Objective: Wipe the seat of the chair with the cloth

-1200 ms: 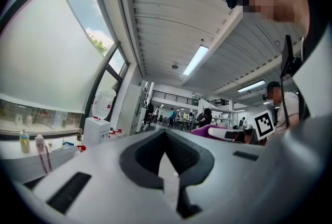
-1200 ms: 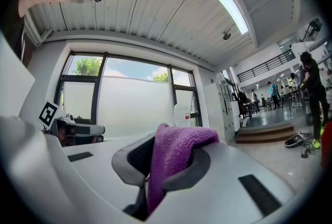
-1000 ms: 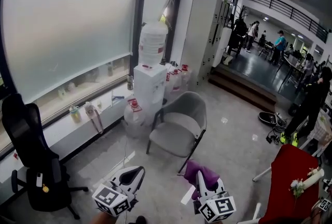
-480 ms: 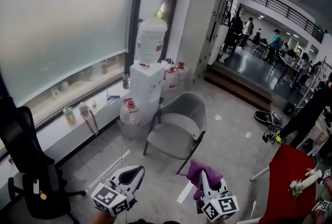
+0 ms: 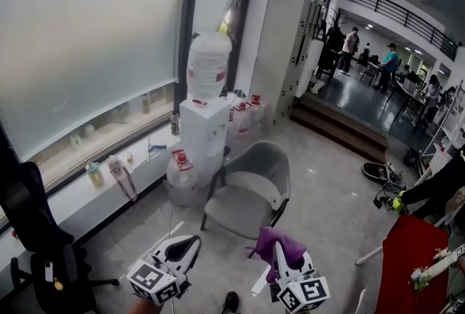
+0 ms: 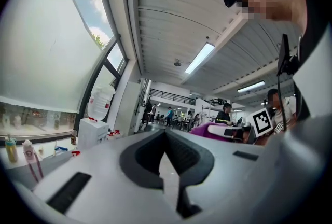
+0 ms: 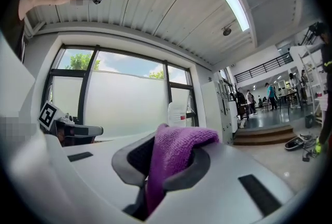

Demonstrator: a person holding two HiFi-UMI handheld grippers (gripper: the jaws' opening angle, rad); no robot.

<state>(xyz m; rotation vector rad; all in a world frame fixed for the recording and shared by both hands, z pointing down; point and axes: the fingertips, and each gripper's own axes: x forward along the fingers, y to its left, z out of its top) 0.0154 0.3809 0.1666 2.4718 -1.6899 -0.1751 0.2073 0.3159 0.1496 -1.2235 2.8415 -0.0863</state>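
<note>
Bottle (image 5: 208, 67) sits atop dispenser (image 5: 205, 132); contents not discernible. Right gripper (image 5: 289, 260) clenched on purple cloth (image 5: 273, 246), which is bunched and droops left over the jaw tips, lower end hidden. Left gripper (image 5: 183, 250) closed, nothing between jaws. Chair (image 5: 243, 196) stands ahead, well apart, seat front turned lower left.

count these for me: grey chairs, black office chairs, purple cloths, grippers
grey chair: 1
black office chair: 1
purple cloth: 1
grippers: 2 (left gripper, right gripper)
total: 5
</note>
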